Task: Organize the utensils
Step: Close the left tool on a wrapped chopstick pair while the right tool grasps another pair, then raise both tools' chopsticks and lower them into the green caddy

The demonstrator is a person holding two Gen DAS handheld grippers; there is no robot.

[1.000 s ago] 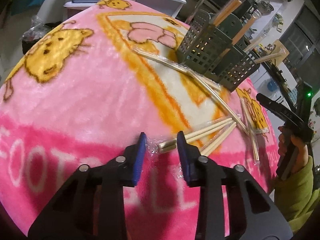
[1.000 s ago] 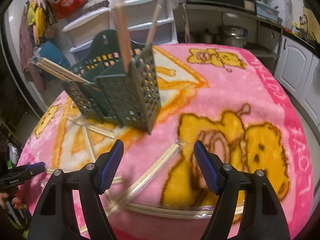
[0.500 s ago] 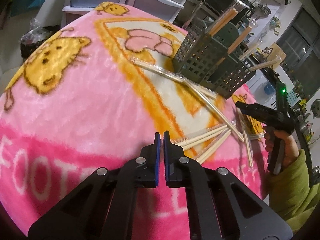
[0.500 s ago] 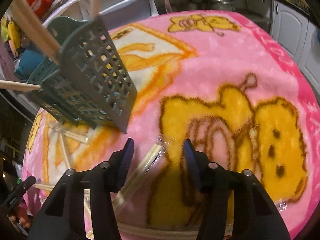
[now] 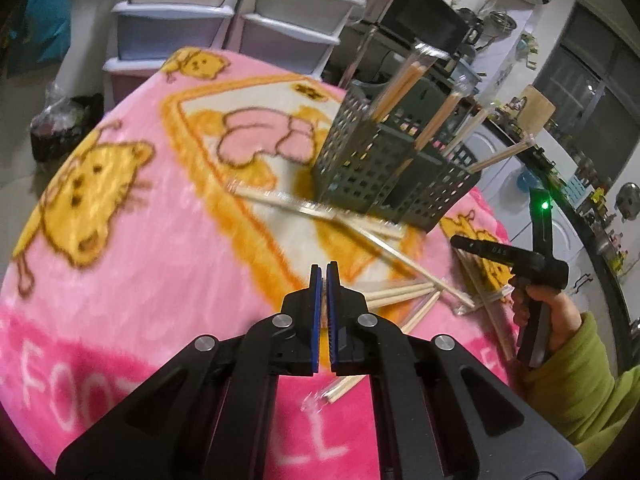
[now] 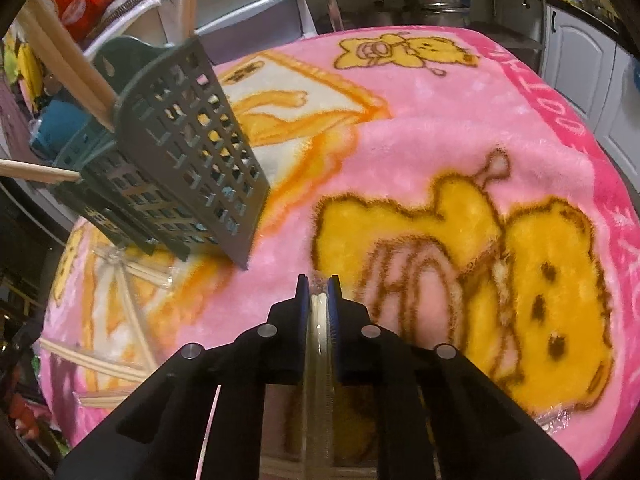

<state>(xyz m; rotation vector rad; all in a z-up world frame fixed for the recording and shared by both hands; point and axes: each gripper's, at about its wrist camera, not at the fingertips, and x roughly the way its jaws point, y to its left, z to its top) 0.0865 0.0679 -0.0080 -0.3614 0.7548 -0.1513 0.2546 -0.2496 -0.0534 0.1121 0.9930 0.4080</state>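
Observation:
My left gripper [image 5: 325, 280] is shut on the wrapper end of a wrapped chopstick pair [image 5: 404, 291] and holds it above the pink blanket [image 5: 160, 240]. My right gripper [image 6: 319, 292] points down at the blanket, and its jaws are closing on another wrapped chopstick pack [image 6: 319, 320], which the pads touch on both sides. In the left wrist view the right gripper [image 5: 460, 242] is held by a hand in a green sleeve [image 5: 580, 368]. A dark perforated utensil caddy [image 5: 384, 168] [image 6: 188, 152] stands at the back with several chopsticks upright in it.
Loose wrapped chopsticks [image 5: 288, 202] [image 6: 132, 308] lie scattered in front of the caddy. Plastic drawers [image 5: 224, 28] and a microwave [image 5: 420, 20] stand behind the round table. White cabinets [image 6: 580, 60] are on the right. A black bag [image 5: 64, 120] sits on the floor at left.
My left gripper shut on the wrapper end and rose with it. My right gripper came down over the chopstick pack and its jaws narrowed from wide apart to touching it.

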